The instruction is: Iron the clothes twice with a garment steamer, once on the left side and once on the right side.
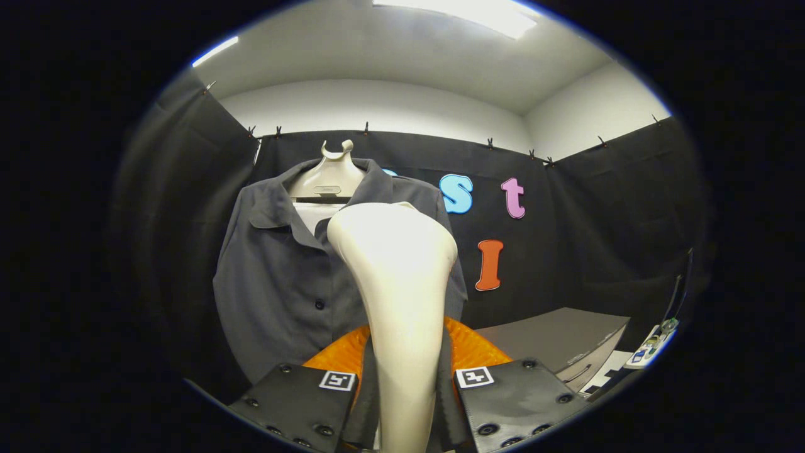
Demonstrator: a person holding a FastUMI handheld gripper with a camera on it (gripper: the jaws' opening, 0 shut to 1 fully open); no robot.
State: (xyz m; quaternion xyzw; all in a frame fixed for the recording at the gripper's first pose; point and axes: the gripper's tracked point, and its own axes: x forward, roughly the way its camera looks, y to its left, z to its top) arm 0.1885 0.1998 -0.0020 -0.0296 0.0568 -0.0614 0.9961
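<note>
One tool (405, 384) shows, with two fingers (302, 396), each carrying one square marker, two markers in all, both pressing on the handle between them. One cream garment steamer (396, 277) rises from between those fingers. One dark grey shirt (283, 270) hangs beyond the steamer on one pale hanger form (330, 173). Two buttons are visible on the shirt front. One grey table (553, 336) lies beyond the tool to its right.
</note>
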